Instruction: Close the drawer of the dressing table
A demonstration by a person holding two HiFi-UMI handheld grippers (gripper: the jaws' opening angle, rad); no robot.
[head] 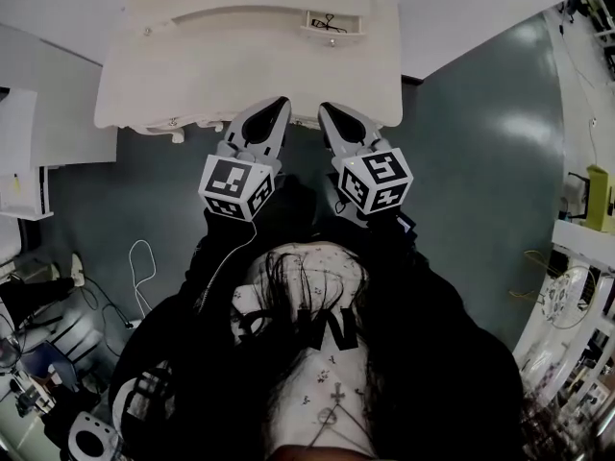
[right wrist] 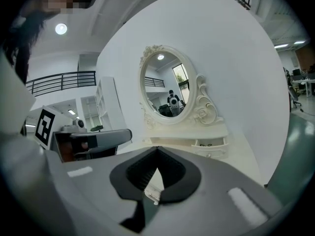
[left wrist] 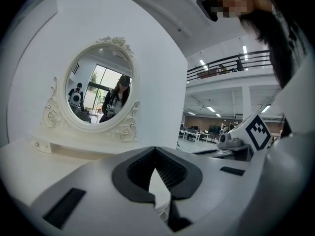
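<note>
While short of the open drawer (head: 334, 23), approach step only: left tongs (head: 273, 113) and right tongs (head: 334, 119) clenched, empty, at the table (head: 192, 75) edge. Drawer ahead of right tongs, well apart. Next, likely: reach its front, push squarely in.

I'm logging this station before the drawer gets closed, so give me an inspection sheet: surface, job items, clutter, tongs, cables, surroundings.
Surface: cream dressing table top; nothing loose seen on it.
Job's things: small drawer, toward the right of the table in the head view, open; oval mirror behind.
Clutter: dark item inside the drawer, too small to identify.
Grippers: left tongs and right tongs both shut and empty, near the table's front edge, apart from the drawer.
Cables: white cable looped on the floor; thin white lead below the left gripper.
Surroundings: teal floor; equipment at the right.
</note>
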